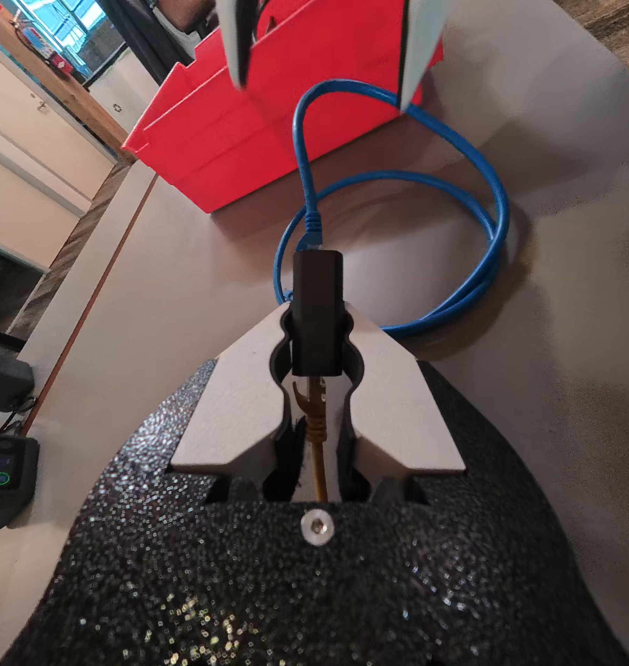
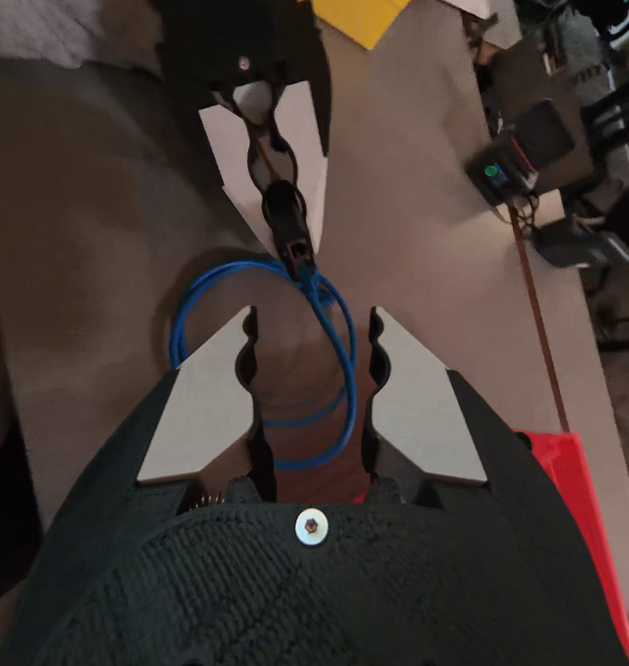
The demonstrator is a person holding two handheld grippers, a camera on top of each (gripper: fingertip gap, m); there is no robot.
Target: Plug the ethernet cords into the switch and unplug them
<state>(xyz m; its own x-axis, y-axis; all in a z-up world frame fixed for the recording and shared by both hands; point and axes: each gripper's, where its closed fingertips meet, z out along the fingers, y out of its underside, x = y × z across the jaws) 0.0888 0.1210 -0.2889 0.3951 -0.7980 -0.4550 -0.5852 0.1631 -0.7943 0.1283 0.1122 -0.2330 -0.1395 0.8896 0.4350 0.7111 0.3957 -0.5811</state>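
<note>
My left gripper (image 1: 317,313) is shut on a small black switch block (image 1: 317,274) and holds it above the table. A blue ethernet cord (image 1: 500,216) is plugged into the block's far end by its blue plug (image 1: 313,230); the rest lies coiled on the table. A yellow cord (image 1: 318,461) enters the block's near end between the fingers. My right gripper (image 2: 313,313) is open and empty, above the blue coil (image 2: 349,360), facing the left gripper (image 2: 295,248) and the block (image 2: 288,223). The right gripper also shows at the top of the left wrist view (image 1: 323,97).
A red plastic bin (image 1: 233,144) stands on the beige table (image 1: 161,288) just behind the coil; it also shows in the right wrist view (image 2: 572,486). A black device with a lit screen (image 2: 496,176) sits near the table edge. A yellow box (image 2: 360,18) lies farther off. One gripper's finger ends stand about 8 cm off the other's.
</note>
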